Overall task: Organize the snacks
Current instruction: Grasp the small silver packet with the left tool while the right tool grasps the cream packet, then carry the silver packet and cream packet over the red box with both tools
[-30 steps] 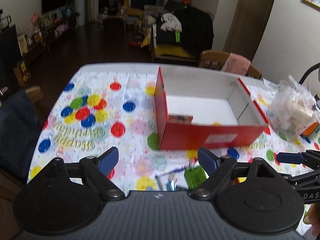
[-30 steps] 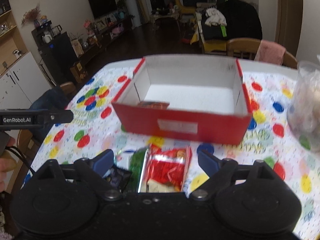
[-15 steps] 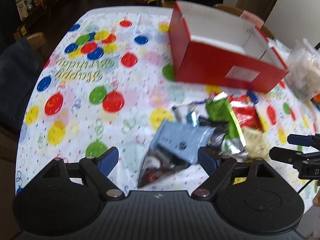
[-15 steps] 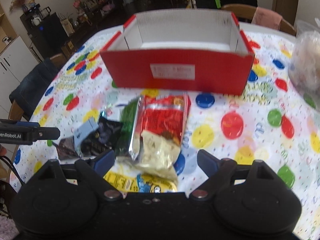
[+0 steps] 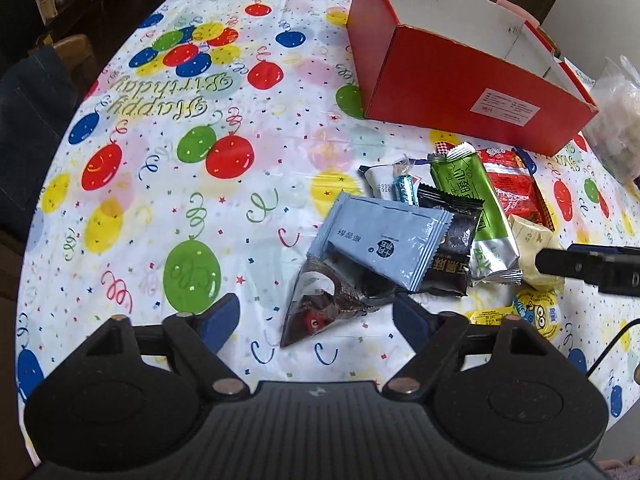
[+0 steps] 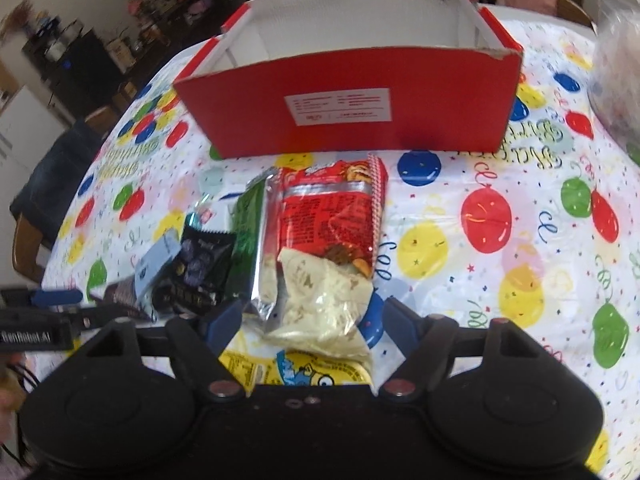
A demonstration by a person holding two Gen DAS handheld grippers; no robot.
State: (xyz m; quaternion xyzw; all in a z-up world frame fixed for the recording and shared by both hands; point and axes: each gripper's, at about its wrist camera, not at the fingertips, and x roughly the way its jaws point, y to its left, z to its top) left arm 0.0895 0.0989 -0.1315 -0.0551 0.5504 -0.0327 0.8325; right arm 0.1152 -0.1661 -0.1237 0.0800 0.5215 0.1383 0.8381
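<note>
Several snack packets (image 5: 436, 232) lay overlapped at centre frame before the red box (image 5: 472, 92) on the table (image 5: 160, 200), so either spread, empty gripper (image 5: 316, 318) (image 6: 314, 320) risked pinching two at once.

balloon-print table (image 5: 168, 184) with red box (image 5: 460, 92), heap of snack packets (image 5: 436, 224), clear bag (image 5: 618, 128)

left gripper (image 5: 316, 320), right gripper (image 6: 314, 320), jaws spread

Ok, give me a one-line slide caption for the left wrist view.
Open left gripper hovers over a dark triangular snack packet at the near edge of a snack pile, red box waiting behind.
</note>
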